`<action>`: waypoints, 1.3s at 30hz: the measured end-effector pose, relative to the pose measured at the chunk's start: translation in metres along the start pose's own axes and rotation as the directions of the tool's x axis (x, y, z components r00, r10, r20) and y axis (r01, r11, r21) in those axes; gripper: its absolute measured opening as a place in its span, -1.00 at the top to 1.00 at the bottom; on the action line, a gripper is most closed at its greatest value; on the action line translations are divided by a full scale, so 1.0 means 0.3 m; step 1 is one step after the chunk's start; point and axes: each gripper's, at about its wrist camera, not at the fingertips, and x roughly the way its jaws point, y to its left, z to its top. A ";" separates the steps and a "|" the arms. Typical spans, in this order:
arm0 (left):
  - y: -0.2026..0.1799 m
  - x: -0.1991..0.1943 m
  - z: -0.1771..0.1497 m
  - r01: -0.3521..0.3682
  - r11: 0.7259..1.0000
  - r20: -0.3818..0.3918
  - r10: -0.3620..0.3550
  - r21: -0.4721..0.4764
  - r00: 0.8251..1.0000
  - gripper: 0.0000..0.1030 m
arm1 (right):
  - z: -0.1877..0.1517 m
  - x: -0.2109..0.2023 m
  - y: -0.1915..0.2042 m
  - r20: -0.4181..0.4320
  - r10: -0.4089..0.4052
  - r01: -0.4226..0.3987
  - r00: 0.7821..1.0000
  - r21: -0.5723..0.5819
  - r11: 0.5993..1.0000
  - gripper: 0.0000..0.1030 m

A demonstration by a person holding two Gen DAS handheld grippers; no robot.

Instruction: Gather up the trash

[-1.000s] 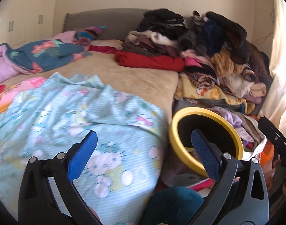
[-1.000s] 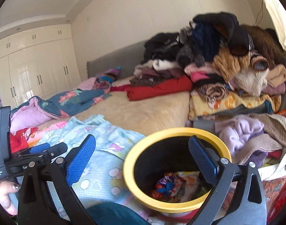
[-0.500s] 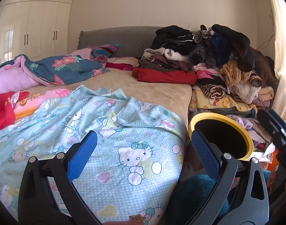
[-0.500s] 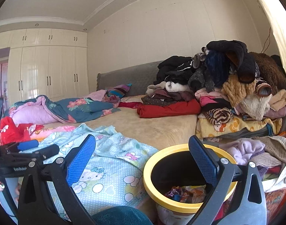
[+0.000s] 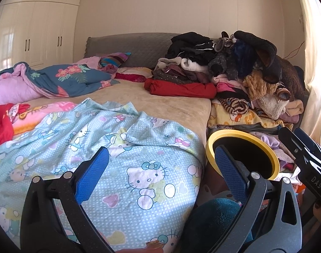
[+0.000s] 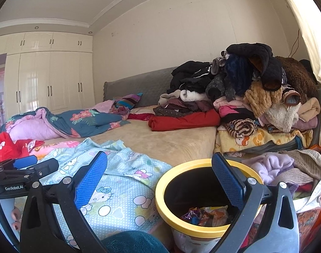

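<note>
A yellow-rimmed bin with a black inside stands beside the bed, and crumpled colourful wrappers lie at its bottom. In the left wrist view the same bin shows at the right, its contents hidden. My right gripper hangs open above the bin's near rim, nothing between its blue pads. My left gripper is open over the bed's corner, left of the bin, holding nothing. The left gripper's body shows at the left edge of the right wrist view.
A light blue cartoon-cat blanket covers the near bed. A tall heap of clothes is stacked at the right. Floral bedding lies at the left, white wardrobes behind. A teal fabric lump sits below the grippers.
Both grippers have risen and tilted upward, so more wall and ceiling shows and the bin sits lower in both views. Both stay open and empty.
</note>
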 end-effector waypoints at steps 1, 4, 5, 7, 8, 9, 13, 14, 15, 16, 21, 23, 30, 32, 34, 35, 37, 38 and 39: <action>0.000 0.000 0.000 -0.001 1.000 -0.001 0.001 0.000 1.000 -0.79 | 0.000 0.001 -0.002 0.000 -0.001 0.001 1.000 -0.001 1.000 -0.88; 0.001 0.000 0.000 0.000 1.000 -0.001 0.000 -0.001 1.000 -0.79 | 0.000 0.001 -0.005 0.004 -0.004 0.004 1.000 -0.001 1.000 -0.88; 0.001 0.000 0.000 -0.003 1.000 0.000 0.003 0.000 1.000 -0.79 | 0.000 0.002 -0.005 0.003 -0.003 0.003 1.000 -0.002 1.000 -0.88; 0.003 0.000 0.001 -0.002 1.000 -0.001 0.002 -0.001 1.000 -0.79 | 0.000 0.002 -0.006 0.003 -0.002 0.002 1.000 -0.002 1.000 -0.88; 0.005 0.001 0.001 0.000 1.000 0.001 0.000 0.000 1.000 -0.79 | 0.000 0.001 -0.005 0.003 -0.004 0.004 1.000 -0.002 1.000 -0.88; 0.005 0.001 0.001 0.000 1.000 0.000 0.000 0.001 1.000 -0.79 | 0.000 0.001 -0.006 0.004 -0.003 0.003 1.000 -0.002 1.000 -0.88; 0.006 0.002 0.001 -0.001 1.000 0.001 0.001 -0.002 1.000 -0.79 | 0.005 0.002 -0.010 0.003 -0.001 0.001 1.000 -0.004 1.000 -0.88; 0.007 0.002 0.001 -0.002 1.000 -0.001 0.002 0.000 1.000 -0.79 | 0.005 0.002 -0.009 0.001 -0.001 0.001 1.000 -0.003 1.000 -0.88; 0.007 0.003 0.002 -0.004 1.000 0.000 0.004 -0.002 1.000 -0.79 | 0.006 0.003 -0.010 0.001 -0.001 0.001 1.000 -0.002 1.000 -0.88; 0.009 0.001 0.002 -0.004 1.000 0.001 0.004 -0.004 1.000 -0.79 | 0.005 0.003 -0.010 0.001 0.000 0.000 1.000 -0.001 1.000 -0.88; 0.011 0.002 0.003 -0.006 1.000 -0.002 0.006 -0.003 1.000 -0.79 | 0.012 0.003 -0.008 0.007 -0.005 0.005 1.000 -0.005 1.000 -0.88; 0.011 0.001 0.003 -0.006 1.000 -0.003 0.006 -0.004 1.000 -0.79 | 0.010 0.000 -0.009 0.007 -0.003 0.003 1.000 -0.004 1.000 -0.88; 0.013 0.001 0.003 -0.005 1.000 -0.004 0.005 -0.006 1.000 -0.79 | 0.013 -0.001 -0.009 0.011 -0.006 0.006 1.000 -0.004 1.000 -0.88; 0.015 0.001 0.004 -0.008 1.000 -0.003 0.008 -0.005 1.000 -0.79 | 0.011 -0.002 -0.010 0.010 -0.005 0.005 1.000 -0.004 1.000 -0.88; 0.014 0.002 0.004 -0.005 1.000 -0.002 0.005 -0.005 1.000 -0.79 | 0.014 -0.002 -0.012 0.009 -0.005 0.005 1.000 -0.003 1.000 -0.88; 0.015 0.002 0.003 -0.007 1.000 -0.002 0.007 -0.005 1.000 -0.79 | 0.016 -0.002 -0.012 0.010 -0.006 0.006 1.000 -0.003 1.000 -0.88; 0.016 0.003 0.003 -0.005 1.000 -0.005 0.005 -0.006 1.000 -0.79 | 0.015 -0.003 -0.013 0.012 -0.006 0.006 1.000 -0.003 1.000 -0.88; 0.015 0.002 0.003 -0.006 1.000 -0.005 0.005 -0.007 1.000 -0.79 | 0.014 -0.003 -0.013 0.010 -0.005 0.005 1.000 -0.002 1.000 -0.88; 0.015 0.002 0.003 -0.007 1.000 -0.004 0.006 -0.005 1.000 -0.79 | 0.013 -0.003 -0.012 0.011 -0.006 0.006 1.000 -0.002 1.000 -0.88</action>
